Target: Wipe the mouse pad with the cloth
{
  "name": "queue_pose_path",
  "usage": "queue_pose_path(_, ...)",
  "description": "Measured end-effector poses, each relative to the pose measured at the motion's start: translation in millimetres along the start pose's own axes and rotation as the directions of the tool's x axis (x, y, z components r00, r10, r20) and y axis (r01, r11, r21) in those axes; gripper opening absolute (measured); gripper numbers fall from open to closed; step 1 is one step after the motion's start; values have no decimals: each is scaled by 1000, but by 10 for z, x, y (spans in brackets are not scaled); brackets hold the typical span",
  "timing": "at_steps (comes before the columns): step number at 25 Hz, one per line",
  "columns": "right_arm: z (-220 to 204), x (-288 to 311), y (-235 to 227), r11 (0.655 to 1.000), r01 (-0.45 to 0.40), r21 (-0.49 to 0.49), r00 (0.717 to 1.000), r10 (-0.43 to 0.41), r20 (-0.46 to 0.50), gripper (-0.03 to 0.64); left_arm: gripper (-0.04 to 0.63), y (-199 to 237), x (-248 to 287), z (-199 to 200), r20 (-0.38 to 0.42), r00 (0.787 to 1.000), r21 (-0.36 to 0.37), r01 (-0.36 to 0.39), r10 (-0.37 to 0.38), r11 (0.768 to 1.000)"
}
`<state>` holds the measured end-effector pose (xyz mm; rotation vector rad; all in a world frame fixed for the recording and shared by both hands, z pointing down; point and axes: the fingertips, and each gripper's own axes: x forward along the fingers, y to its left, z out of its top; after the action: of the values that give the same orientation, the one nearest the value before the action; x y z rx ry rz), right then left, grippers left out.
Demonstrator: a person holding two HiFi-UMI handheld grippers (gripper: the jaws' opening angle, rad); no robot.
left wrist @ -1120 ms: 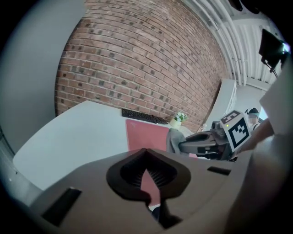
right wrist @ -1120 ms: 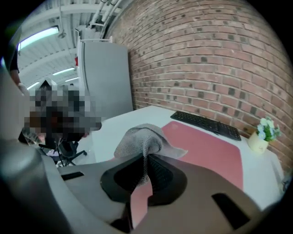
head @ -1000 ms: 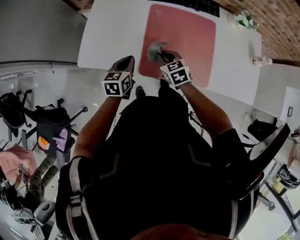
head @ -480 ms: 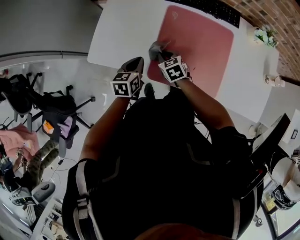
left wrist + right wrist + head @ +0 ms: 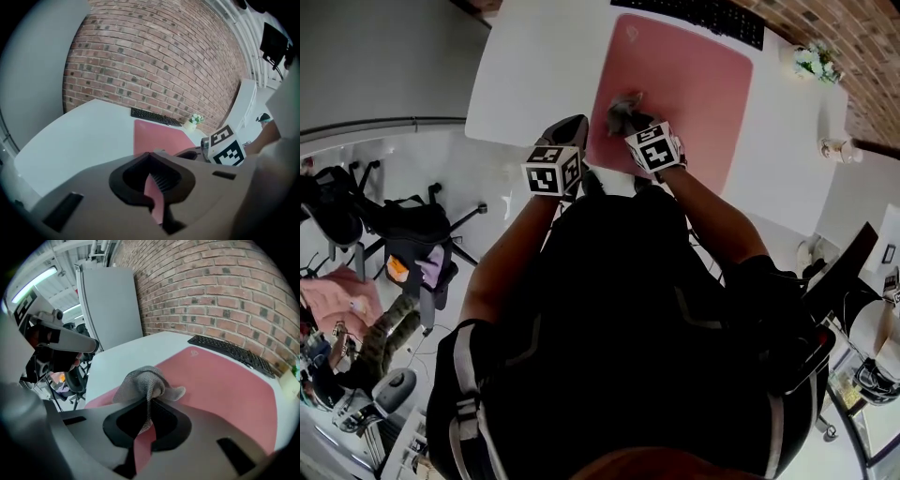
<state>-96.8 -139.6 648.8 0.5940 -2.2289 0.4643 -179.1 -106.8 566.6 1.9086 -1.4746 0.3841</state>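
Note:
A large pink mouse pad (image 5: 680, 84) (image 5: 220, 385) (image 5: 157, 136) lies on the white desk (image 5: 544, 66). A crumpled grey cloth (image 5: 623, 111) (image 5: 143, 383) rests on the pad near its front left corner, and my right gripper (image 5: 630, 120) (image 5: 146, 416) is shut on it. My left gripper (image 5: 572, 129) (image 5: 152, 187) hovers over the desk's front edge just left of the pad, jaws shut with nothing between them. The right gripper's marker cube (image 5: 227, 145) shows in the left gripper view.
A black keyboard (image 5: 694, 14) (image 5: 229, 352) (image 5: 154, 117) lies behind the pad by the brick wall. A small potted plant (image 5: 811, 61) and a small pale object (image 5: 834, 148) stand on the desk's right side. Office chairs (image 5: 389, 234) stand on the floor to the left.
My right gripper has dragged the cloth a short way across the front left part of the pad, first toward its left edge, then farther in. The left gripper stayed beside the pad.

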Motion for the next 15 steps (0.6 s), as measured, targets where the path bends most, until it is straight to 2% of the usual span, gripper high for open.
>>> queue_pose_path(9,-439,-347,-486,992,95,81,995,-93,-26,31,3,-478,318,4,-36,994,42,109,-108,993)
queue_pose_path(15,-664,-589,-688,982,139,132,990,-136,-28,31,3,-739,438,9,-57,986,83,159,-155,984)
